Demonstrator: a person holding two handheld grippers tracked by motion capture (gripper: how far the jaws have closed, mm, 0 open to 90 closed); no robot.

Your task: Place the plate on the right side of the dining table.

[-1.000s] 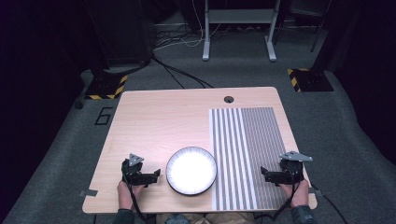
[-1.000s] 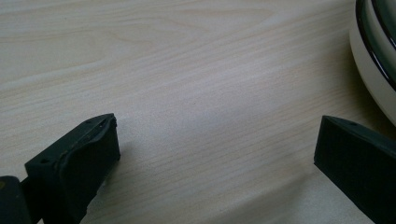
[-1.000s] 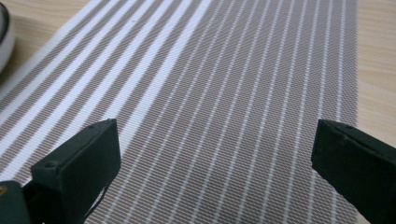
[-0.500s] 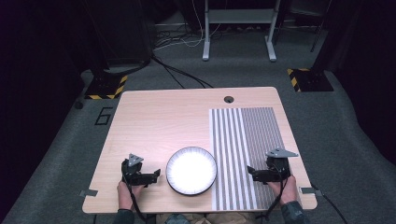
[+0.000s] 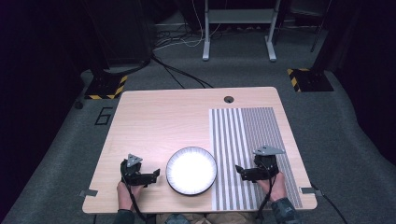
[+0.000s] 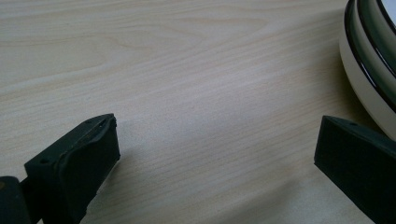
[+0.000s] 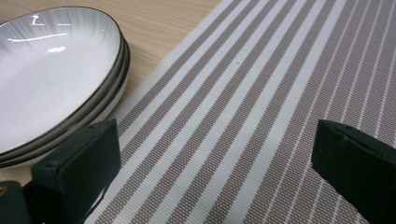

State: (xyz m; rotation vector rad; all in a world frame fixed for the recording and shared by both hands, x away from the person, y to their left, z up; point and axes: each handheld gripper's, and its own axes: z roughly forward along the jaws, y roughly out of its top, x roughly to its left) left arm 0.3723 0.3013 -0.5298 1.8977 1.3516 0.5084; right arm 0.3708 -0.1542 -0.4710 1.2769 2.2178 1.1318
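Stack of white dark-rimmed plates [image 5: 191,170] sits near the front edge of the tabletop [image 5: 159,121], just left of the striped placemat [image 5: 247,140]. Left hand-held gripper [image 5: 152,175] and right hand-held gripper [image 5: 239,171] flank it, jaws wide apart, holding nothing. Likely next: approach the rim low & level, take the top plate only, w/ jaws clear of the one under it.

White plates [image 7: 51,70] dark-rimmed; placemat [image 5: 250,140] grey-white striped; table [image 5: 163,121] pale wood grain
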